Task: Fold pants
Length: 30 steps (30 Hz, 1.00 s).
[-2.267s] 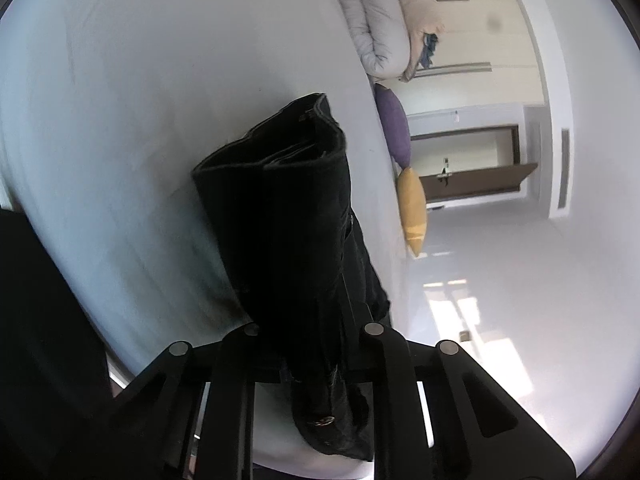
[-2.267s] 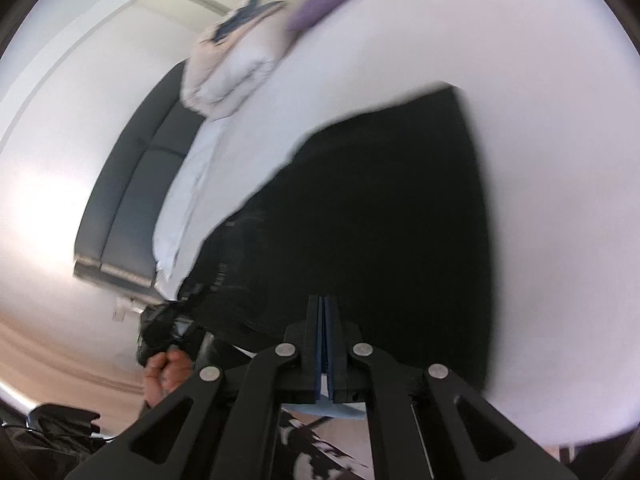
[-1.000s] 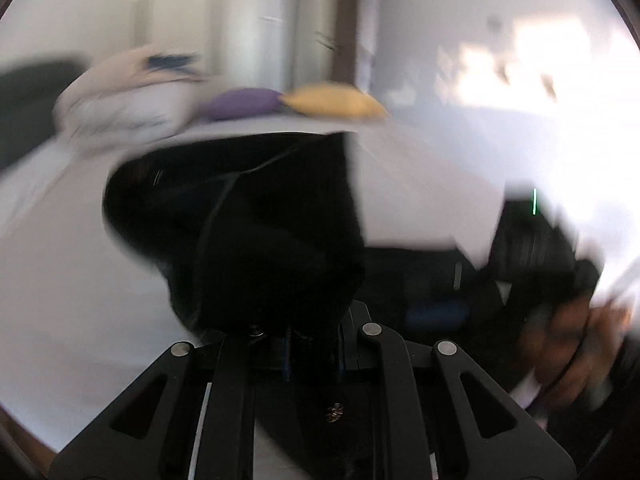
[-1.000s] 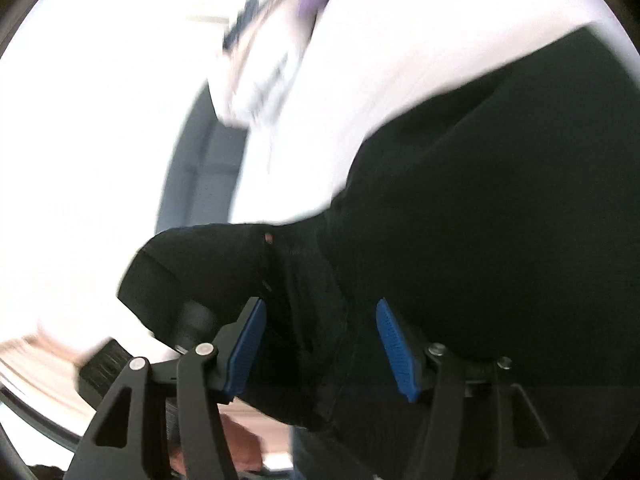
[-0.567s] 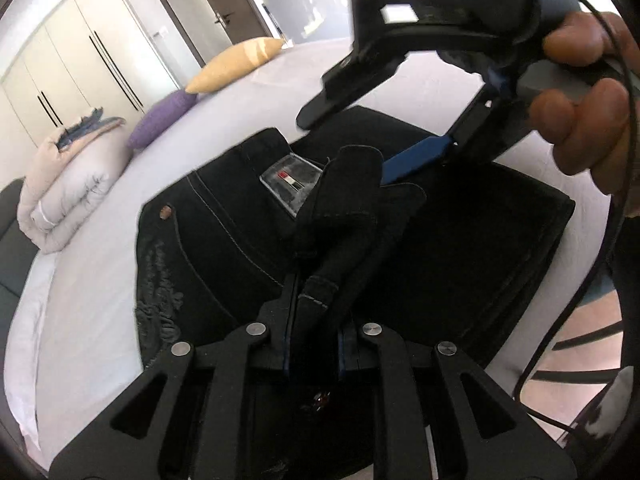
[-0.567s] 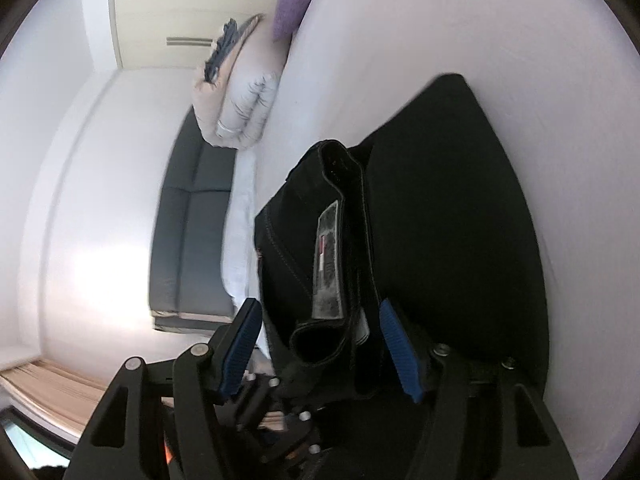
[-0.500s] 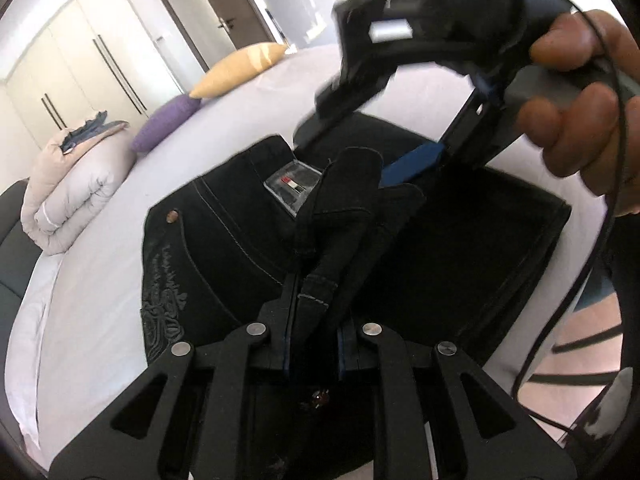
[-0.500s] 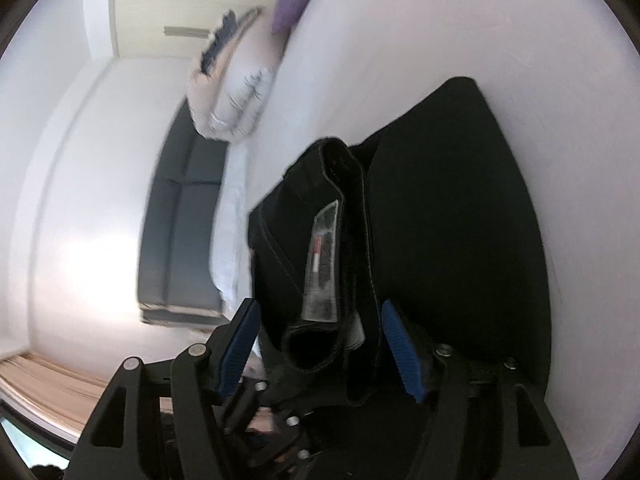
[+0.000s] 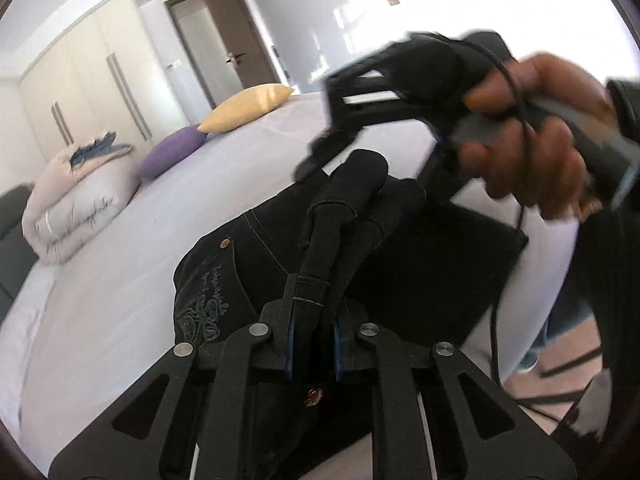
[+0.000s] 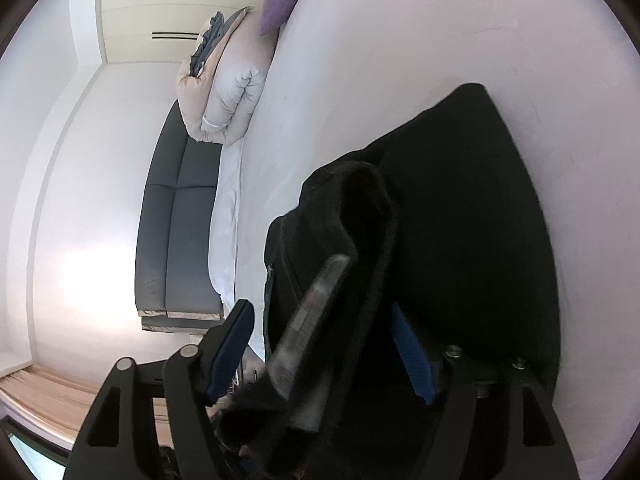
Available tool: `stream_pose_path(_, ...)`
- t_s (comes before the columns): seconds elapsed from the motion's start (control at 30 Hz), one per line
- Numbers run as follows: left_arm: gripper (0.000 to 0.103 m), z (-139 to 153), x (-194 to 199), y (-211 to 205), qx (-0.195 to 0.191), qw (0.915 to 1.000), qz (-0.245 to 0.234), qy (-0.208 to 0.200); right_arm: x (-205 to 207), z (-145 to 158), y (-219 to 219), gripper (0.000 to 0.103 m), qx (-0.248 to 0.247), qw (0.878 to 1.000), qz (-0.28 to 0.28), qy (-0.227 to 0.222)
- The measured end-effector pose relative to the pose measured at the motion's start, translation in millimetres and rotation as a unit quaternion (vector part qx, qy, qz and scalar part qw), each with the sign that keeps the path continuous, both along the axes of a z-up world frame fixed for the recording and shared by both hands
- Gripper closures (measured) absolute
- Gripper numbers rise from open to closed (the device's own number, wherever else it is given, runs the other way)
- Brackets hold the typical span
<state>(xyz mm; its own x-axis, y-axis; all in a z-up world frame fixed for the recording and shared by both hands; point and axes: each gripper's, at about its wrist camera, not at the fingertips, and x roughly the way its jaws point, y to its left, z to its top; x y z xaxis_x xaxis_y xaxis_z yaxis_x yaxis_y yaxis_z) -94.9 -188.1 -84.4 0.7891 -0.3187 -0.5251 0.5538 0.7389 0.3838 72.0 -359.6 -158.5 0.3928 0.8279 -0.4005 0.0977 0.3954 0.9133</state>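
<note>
Black pants (image 9: 224, 280) lie partly folded on a white bed (image 9: 100, 320), embroidered back pocket facing up. My left gripper (image 9: 312, 348) is shut on a bunched fold of the pants near the waistband and holds it raised. My right gripper (image 10: 320, 344) is open, its blue pads (image 10: 412, 360) on either side of the raised waistband fold (image 10: 348, 216). It also shows in the left wrist view (image 9: 400, 92), held in a hand above the pants. A blurred label (image 10: 312, 312) shows inside the waistband.
A rolled duvet (image 9: 76, 200), a purple pillow (image 9: 172, 152) and a yellow pillow (image 9: 244, 106) lie at the far side of the bed. A dark sofa (image 10: 176, 232) stands beyond the bed. Wardrobe doors (image 9: 80, 92) and an open door (image 9: 236, 52) are behind.
My left gripper has swung round and lifted the gathered waistband fold higher. My right gripper has opened, moved in around the fold and come closer to it. The right hand has risen.
</note>
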Motion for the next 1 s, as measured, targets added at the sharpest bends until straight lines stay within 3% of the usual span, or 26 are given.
stream_pose_path(0.03,0.091,-1.6,-8.6,-0.4,0.004,1.0000,-0.004,-0.005,0.5,0.5,-0.8,0.037,-0.006,1.000,0.001,0.001)
stream_pose_path(0.1,0.091,-5.7,-20.9,-5.7,0.014,0.9997,-0.009,-0.017,4.9,3.0,4.1,0.062,-0.025,1.000,0.006,0.005)
stream_pose_path(0.27,0.091,-7.2,-20.5,10.6,0.020,0.9994,-0.022,-0.020,3.3,8.4,-2.3,0.085,-0.060,0.998,-0.007,-0.005)
stream_pose_path(0.5,0.091,-17.9,-9.5,0.8,0.032,0.9974,-0.061,-0.022,-14.9,28.2,-18.3,0.089,-0.133,0.990,-0.017,-0.054)
stream_pose_path(1.0,0.091,-37.7,6.5,-7.5,0.053,0.9928,-0.108,-0.007,-34.6,7.3,-52.4,0.090,-0.143,0.987,-0.049,-0.058)
